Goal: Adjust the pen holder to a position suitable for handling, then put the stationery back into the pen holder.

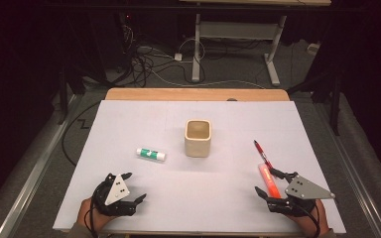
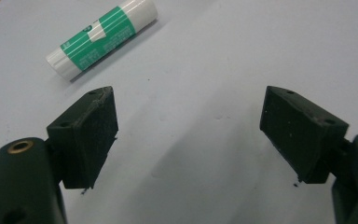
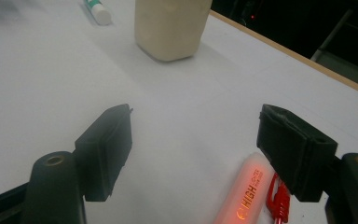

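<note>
I judge nothing is packed yet: my right hand-held gripper (image 1: pixel 273 184), jaws apart and empty, hovers over the highlighter (image 3: pixel 243 198); left hand-held gripper (image 1: pixel 130 187) gapes near the glue stick (image 1: pixel 151 153); the cup (image 1: pixel 198 138) sits empty.

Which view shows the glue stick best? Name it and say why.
The left gripper view: the glue stick lies close, whole, green label visible. The high view shows it small, left of the cup. The right gripper view catches just its white end.

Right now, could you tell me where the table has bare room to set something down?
Free: the middle strip between the left gripper and right gripper, in front of the cup; also behind the cup. Crowded: the right side, where highlighter and red pen lie.
</note>
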Demonstrator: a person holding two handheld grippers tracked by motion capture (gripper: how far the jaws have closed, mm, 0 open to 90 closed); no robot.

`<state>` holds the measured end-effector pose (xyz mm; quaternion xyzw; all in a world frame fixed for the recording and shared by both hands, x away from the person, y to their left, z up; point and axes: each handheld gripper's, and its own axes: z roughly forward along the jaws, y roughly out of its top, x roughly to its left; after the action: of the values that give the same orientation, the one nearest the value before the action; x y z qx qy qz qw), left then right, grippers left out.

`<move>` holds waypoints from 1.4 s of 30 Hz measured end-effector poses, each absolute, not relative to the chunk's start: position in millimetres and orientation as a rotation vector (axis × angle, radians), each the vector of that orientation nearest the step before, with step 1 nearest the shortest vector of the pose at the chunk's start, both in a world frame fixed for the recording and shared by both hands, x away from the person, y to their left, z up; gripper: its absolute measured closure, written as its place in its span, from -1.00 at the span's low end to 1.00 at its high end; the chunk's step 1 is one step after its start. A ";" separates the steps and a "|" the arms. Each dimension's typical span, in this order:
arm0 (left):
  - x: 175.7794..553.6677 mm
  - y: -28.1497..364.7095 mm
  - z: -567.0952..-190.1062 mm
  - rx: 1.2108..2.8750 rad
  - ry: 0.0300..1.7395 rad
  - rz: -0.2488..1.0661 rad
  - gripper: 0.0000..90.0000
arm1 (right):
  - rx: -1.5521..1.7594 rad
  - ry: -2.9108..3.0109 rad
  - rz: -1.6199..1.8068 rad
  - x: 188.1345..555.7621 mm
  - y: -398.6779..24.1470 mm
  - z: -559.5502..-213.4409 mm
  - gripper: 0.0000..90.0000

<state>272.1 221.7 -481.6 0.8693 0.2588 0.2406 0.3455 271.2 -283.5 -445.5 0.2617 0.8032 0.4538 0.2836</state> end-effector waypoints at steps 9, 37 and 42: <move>278.7 221.5 -482.6 2.268 0.678 0.615 -0.57 | 0.701 2.167 1.209 271.8 -283.9 -447.9 -0.40; 340.9 199.3 -443.3 2.390 0.508 0.664 -0.55 | 0.739 2.196 1.147 270.4 -281.3 -453.6 -0.42; 361.2 190.5 -435.5 2.458 0.440 0.643 -0.55 | 0.771 2.193 1.133 272.1 -283.1 -454.8 -0.42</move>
<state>361.2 190.5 -435.5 0.9158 0.1638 0.2397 0.2777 272.1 -283.1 -454.8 0.2868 0.8155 0.4212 0.2745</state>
